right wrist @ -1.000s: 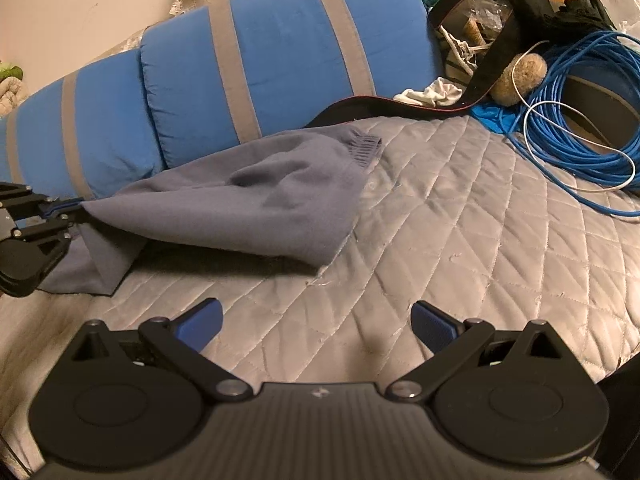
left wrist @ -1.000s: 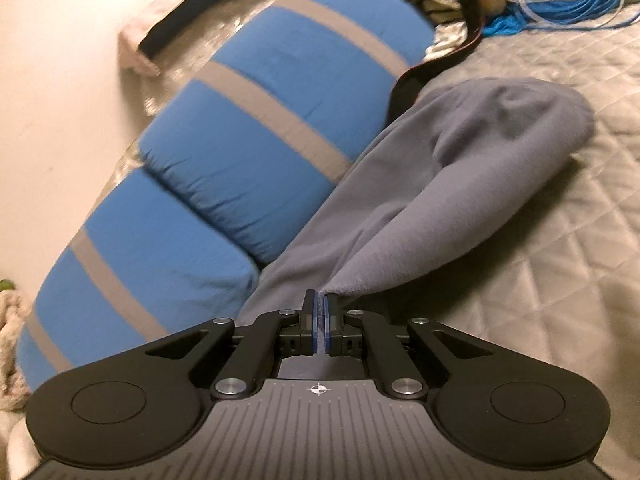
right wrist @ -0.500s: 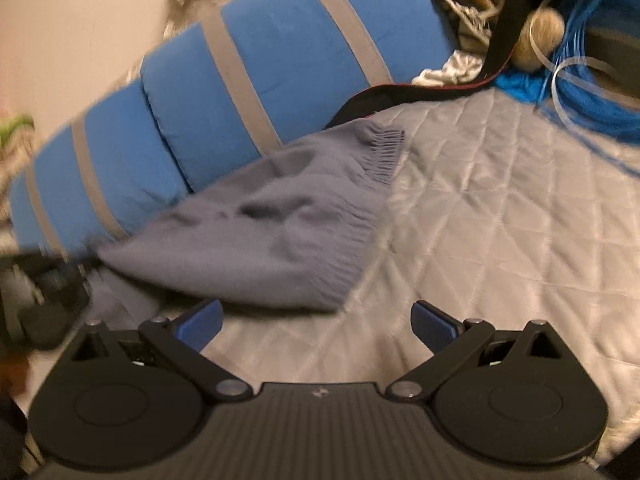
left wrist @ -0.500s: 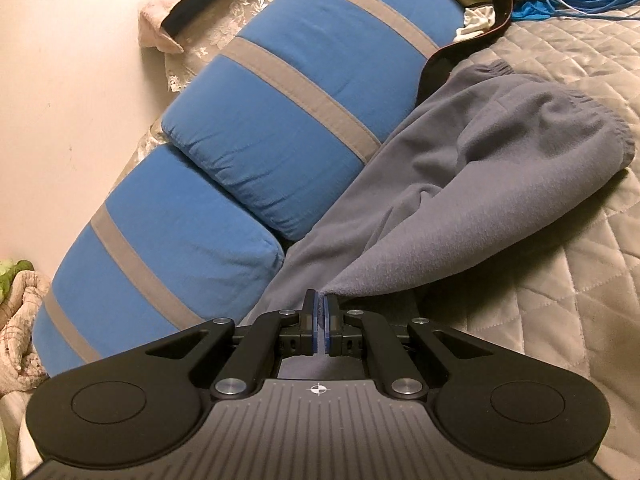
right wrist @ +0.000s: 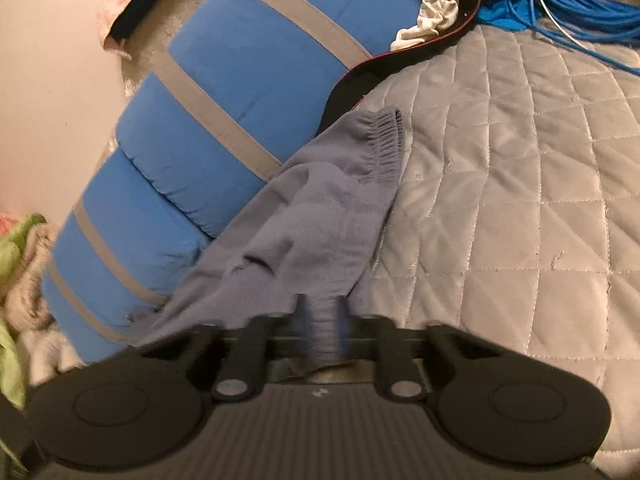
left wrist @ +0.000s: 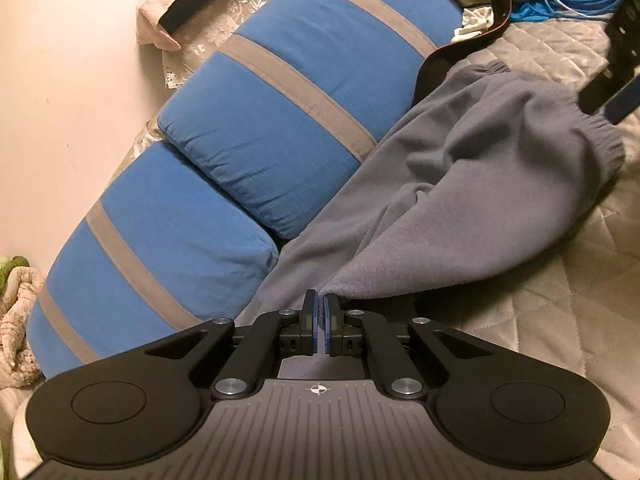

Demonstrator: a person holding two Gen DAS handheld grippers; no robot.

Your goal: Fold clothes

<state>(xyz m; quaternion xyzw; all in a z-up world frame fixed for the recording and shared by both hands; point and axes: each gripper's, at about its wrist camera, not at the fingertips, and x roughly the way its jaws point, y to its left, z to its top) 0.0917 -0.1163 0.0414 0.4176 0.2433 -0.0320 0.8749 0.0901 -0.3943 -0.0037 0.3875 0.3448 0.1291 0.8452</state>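
Left wrist view
- left gripper point(left wrist: 320, 322): jaws pinched nearly together on a near corner of the grey garment point(left wrist: 460, 200); cloth edge sits between the blue pads.
- garment position: spread from the near centre out to the far right, over the quilted bedspread point(left wrist: 560, 320), left edge lying against the blue striped pillows point(left wrist: 280, 120).
- right gripper point(left wrist: 616, 80): seen at far right edge, at the elastic hem.

Right wrist view
- right gripper point(right wrist: 320, 324): motion-blurred; jaws have just been closing, ribbed hem of the grey garment point(right wrist: 320, 220) between them; narrow, apparently gripping the cloth.
- step in hand (judgement): both ends taken, ready to lift and fold. Keep both pinches firm, raise evenly, keep the cloth taut so no crease is trapped, and clear the pillows before laying it over.

Surface and room
- bedspread point(right wrist: 520, 220): grey, diamond-quilted, soft; cloth should slide easily.
- blue cable point(right wrist: 580, 8): coiled far right, well apart from the garment.
- black strap point(right wrist: 400, 56): far, just beyond the hem.
- wall point(left wrist: 60, 80): plain, left.
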